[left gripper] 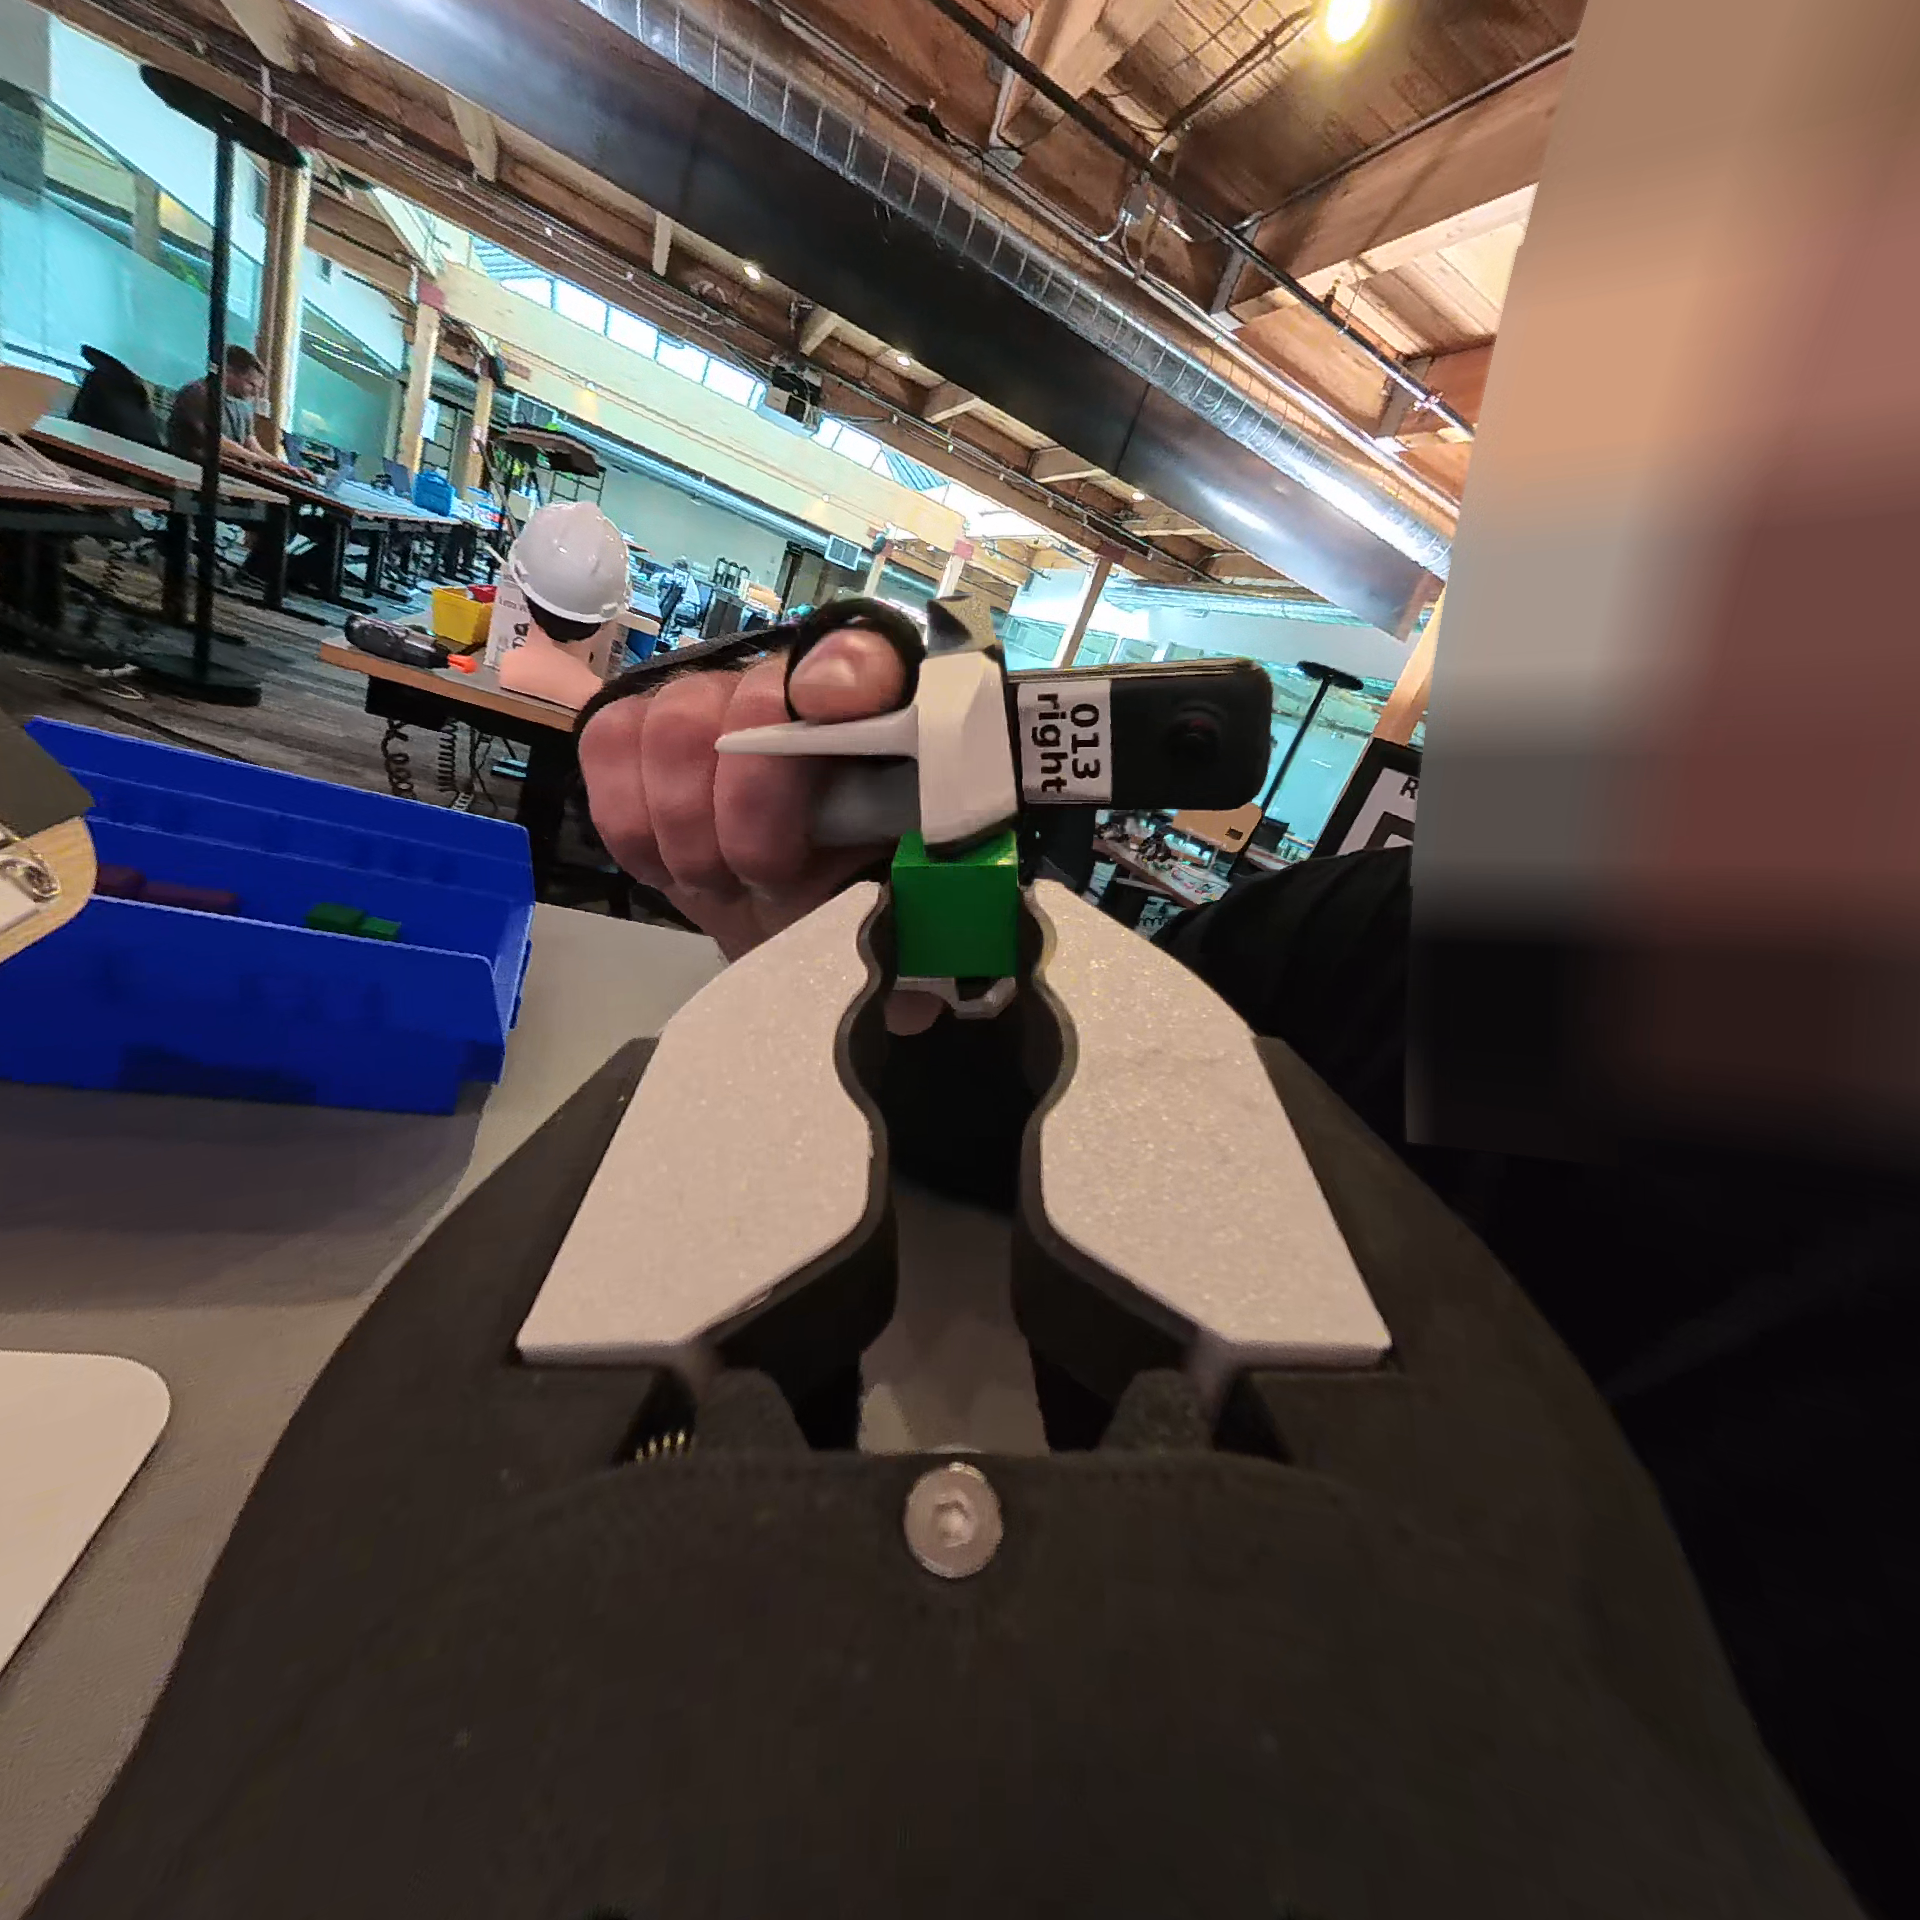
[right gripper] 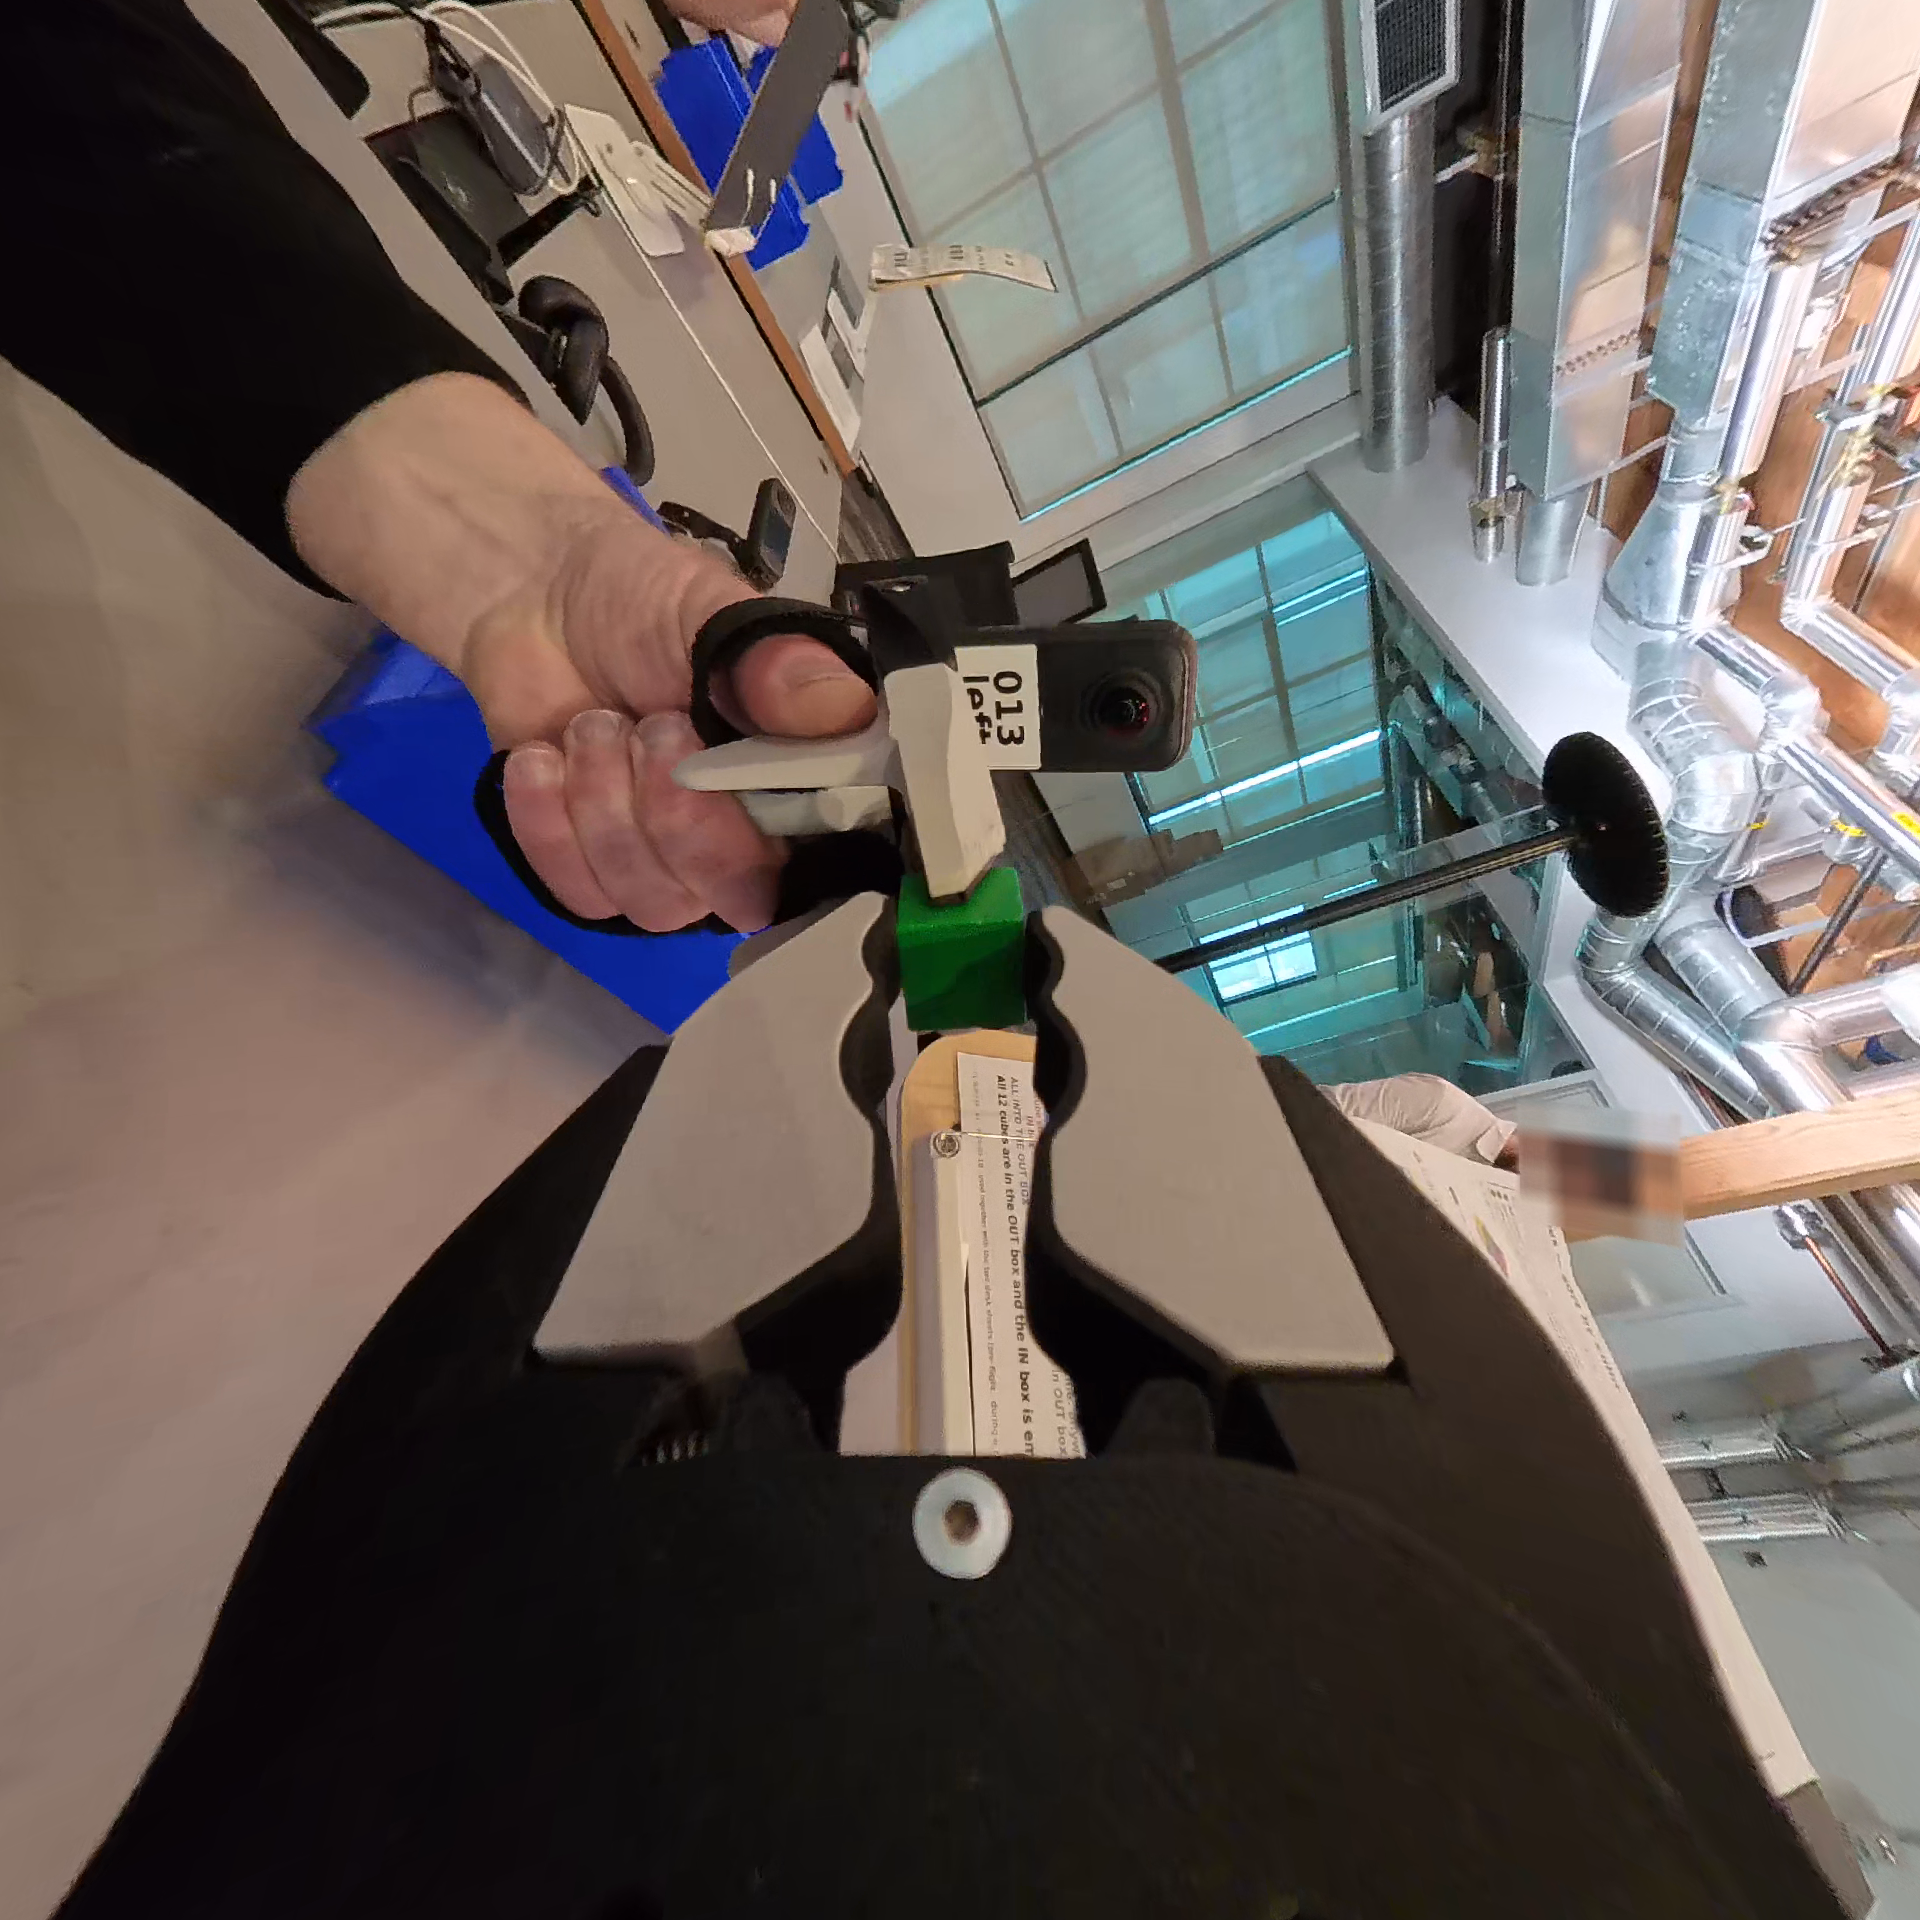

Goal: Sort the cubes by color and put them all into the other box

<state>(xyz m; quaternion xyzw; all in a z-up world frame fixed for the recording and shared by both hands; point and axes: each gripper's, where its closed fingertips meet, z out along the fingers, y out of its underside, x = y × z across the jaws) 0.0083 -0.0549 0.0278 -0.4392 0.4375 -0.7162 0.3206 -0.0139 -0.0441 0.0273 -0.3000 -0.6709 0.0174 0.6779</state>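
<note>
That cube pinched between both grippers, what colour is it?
Green. The cube shows best in the left wrist view.

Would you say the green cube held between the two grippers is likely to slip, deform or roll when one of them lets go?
The green cube keeps crisp edges under both grips, so it is probably rigid. Its faces look smooth, so a light pinch might slip. The left gripper and right gripper each clamp flat opposite faces, which suits either holding alone. Set down, flat faces make rolling unlikely.

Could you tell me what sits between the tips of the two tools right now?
A green cube alone: both views show it held up in the air, pinched by the left tool and the right tool from opposite sides.
</note>
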